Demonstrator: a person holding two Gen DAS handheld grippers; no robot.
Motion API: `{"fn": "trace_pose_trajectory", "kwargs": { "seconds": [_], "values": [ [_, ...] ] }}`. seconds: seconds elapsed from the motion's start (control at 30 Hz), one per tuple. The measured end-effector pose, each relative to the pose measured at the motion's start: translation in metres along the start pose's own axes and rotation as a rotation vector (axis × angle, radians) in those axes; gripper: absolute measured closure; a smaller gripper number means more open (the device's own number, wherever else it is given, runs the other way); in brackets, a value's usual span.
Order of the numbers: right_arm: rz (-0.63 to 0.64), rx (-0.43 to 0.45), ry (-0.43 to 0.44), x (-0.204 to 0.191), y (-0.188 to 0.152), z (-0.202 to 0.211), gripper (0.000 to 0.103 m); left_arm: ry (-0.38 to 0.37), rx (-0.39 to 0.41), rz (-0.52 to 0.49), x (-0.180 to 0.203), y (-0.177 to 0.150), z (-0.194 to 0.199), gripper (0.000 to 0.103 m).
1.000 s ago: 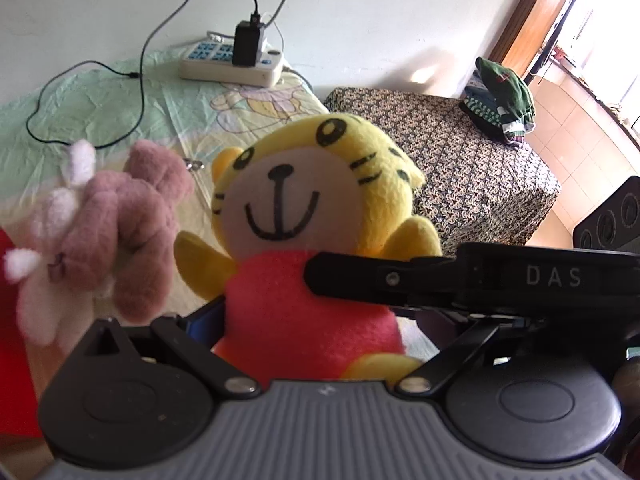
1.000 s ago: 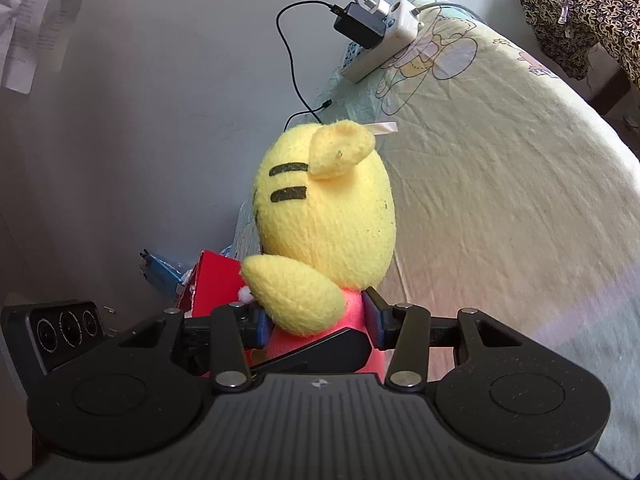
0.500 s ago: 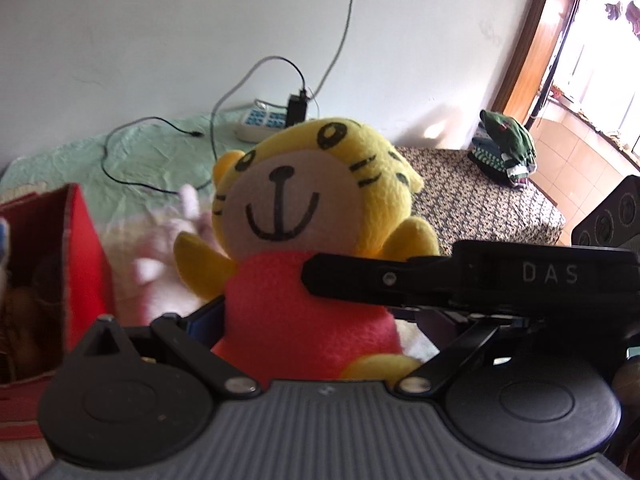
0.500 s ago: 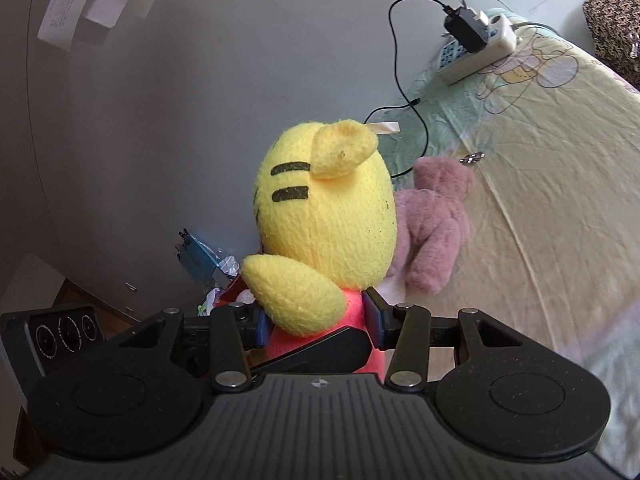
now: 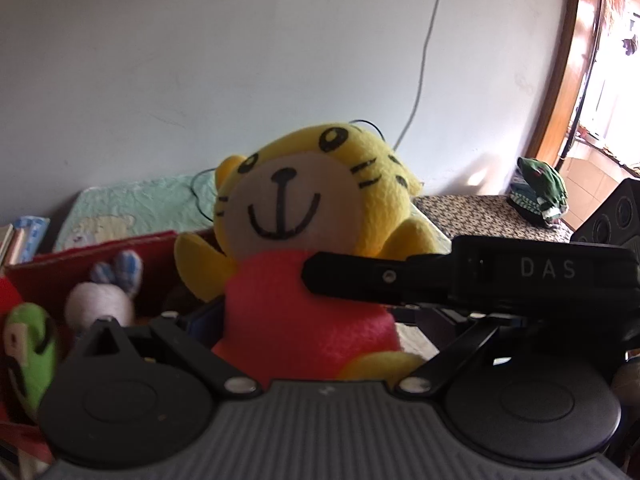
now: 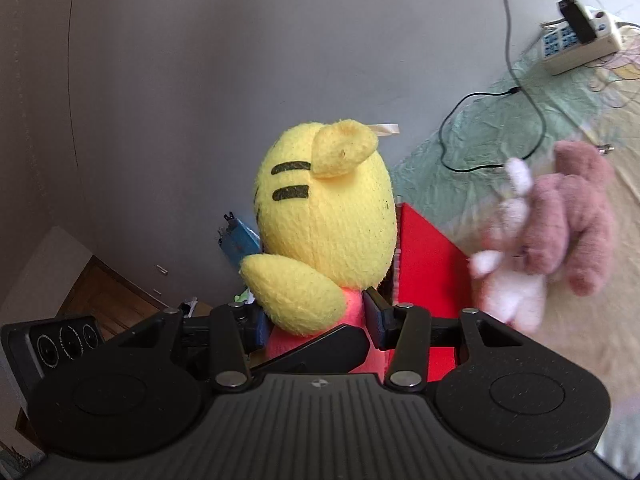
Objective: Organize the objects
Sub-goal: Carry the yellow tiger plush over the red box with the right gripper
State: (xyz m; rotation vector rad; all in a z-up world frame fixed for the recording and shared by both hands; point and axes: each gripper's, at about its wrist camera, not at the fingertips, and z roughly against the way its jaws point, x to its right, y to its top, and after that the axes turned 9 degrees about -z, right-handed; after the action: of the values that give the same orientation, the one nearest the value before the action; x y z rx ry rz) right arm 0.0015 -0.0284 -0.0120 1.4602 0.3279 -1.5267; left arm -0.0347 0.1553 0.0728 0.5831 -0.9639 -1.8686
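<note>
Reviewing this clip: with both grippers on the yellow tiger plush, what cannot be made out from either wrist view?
- Left wrist: yellow tiger plush hides the left gripper pads and much of the red box.
- Left wrist: green toy is blurred and cut by the edge.
- Right wrist: tiger's face is turned away; pink plush is motion-blurred.
- Right wrist: right gripper contact is covered by the tiger's arm.

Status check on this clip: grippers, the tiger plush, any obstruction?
Left gripper and right gripper both shut on tiger plush. Plush airborne beside red box. Nothing blocking.
</note>
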Motion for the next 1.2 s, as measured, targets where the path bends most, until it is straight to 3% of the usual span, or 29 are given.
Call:
{"fn": "trace_pose_trajectory", "kwargs": {
  "seconds": [0.3,0.5,0.93,1.2],
  "values": [
    [-0.012,-0.034,-0.039,-0.006,-0.010,-0.059,0.055,0.026,-0.030,0.045,-0.062,-0.013,-0.001,0.007],
    [0.002,-0.052,-0.113,-0.002,-0.016,-0.080,0.055,-0.009,-0.088,0.090,-0.090,-0.028,-0.019,0.007],
    [0.077,-0.074,-0.210,-0.004,-0.017,-0.101,0.053,-0.046,-0.146,0.081,-0.103,-0.042,-0.044,0.009],
    [0.132,-0.033,-0.259,-0.005,-0.018,-0.097,0.051,-0.063,-0.177,0.086,-0.103,-0.049,-0.054,0.008]
  ]
}}
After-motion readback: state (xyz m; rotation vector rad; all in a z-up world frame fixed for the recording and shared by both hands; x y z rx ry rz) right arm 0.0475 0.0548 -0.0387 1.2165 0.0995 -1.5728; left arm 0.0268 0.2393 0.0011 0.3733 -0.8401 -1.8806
